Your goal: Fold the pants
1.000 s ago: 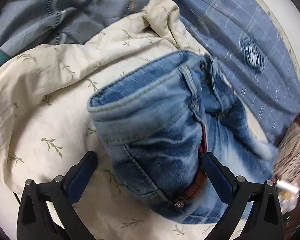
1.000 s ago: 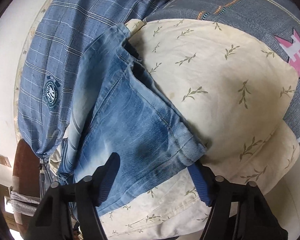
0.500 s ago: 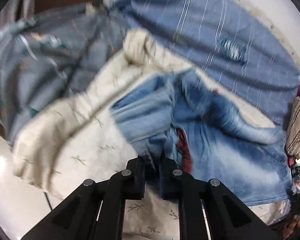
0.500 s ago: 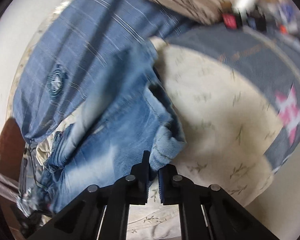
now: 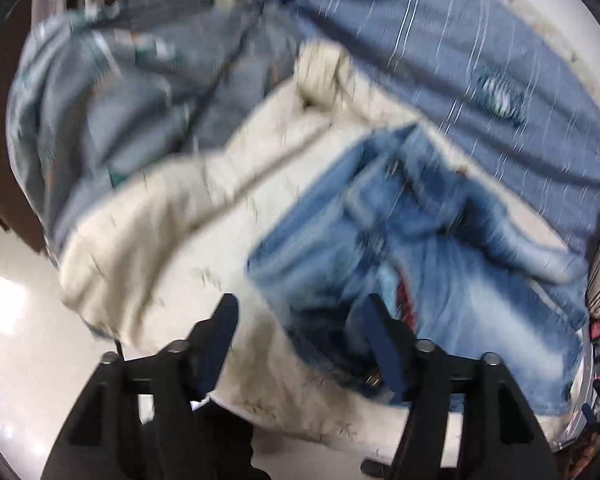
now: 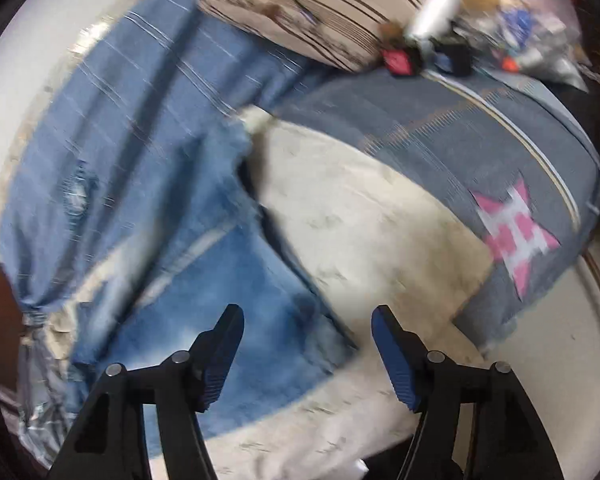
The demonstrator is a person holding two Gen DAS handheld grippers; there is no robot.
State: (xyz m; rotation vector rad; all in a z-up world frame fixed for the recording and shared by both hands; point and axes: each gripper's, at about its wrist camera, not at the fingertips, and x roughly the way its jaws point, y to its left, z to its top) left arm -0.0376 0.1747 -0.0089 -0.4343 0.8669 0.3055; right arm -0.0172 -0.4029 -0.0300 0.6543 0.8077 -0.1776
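Left wrist view, jeans point(image 5: 440, 248) on cream sheet point(image 5: 220, 216), striped pillow point(image 6: 320, 12) beyond, both jaws just opened, empty.

Both wrist views were evenly and fairly brightly lit, apparently from overhead, with soft shadows only. Motion blur smeared nearly all the cloth: the jeans point(image 5: 440, 248) and the cream sheet point(image 6: 360, 220) lost their stitching and leaf print to streaks. The black gripper frames at the bottom stayed comparatively sharp. Glare whitened the pale floor point(image 5: 8, 304) at lower left. Fisheye distortion bent the edges, and a dark circular vignette cut the corners.
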